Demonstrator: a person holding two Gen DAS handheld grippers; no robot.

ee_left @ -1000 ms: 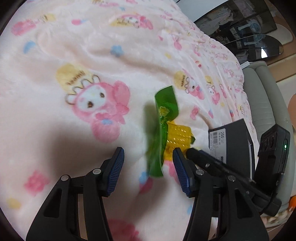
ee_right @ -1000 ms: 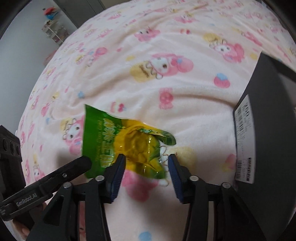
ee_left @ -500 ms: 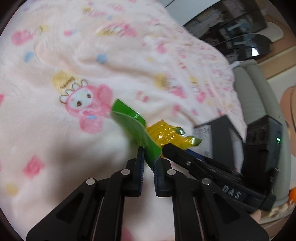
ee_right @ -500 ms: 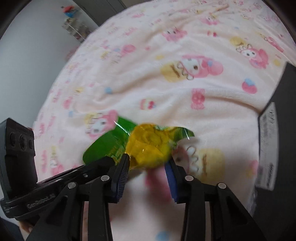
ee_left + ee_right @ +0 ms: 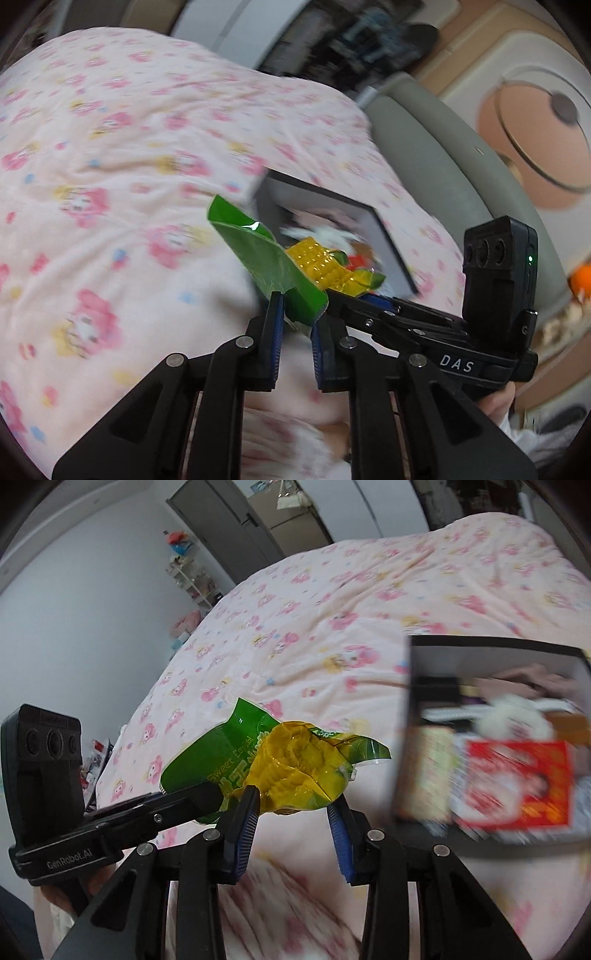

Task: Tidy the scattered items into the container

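Right wrist: two grippers (image 5: 291, 808) pinch one packet (image 5: 280, 768).

A pink cartoon-print blanket (image 5: 332, 602) covers the bed; a grey padded headboard (image 5: 436, 147) curves along its far edge; behind that, a wall (image 5: 535, 110) shows a large cartoon figure; in the right wrist view, a dark door (image 5: 221, 520) and cluttered white shelves (image 5: 192, 579) stand against a pale wall.
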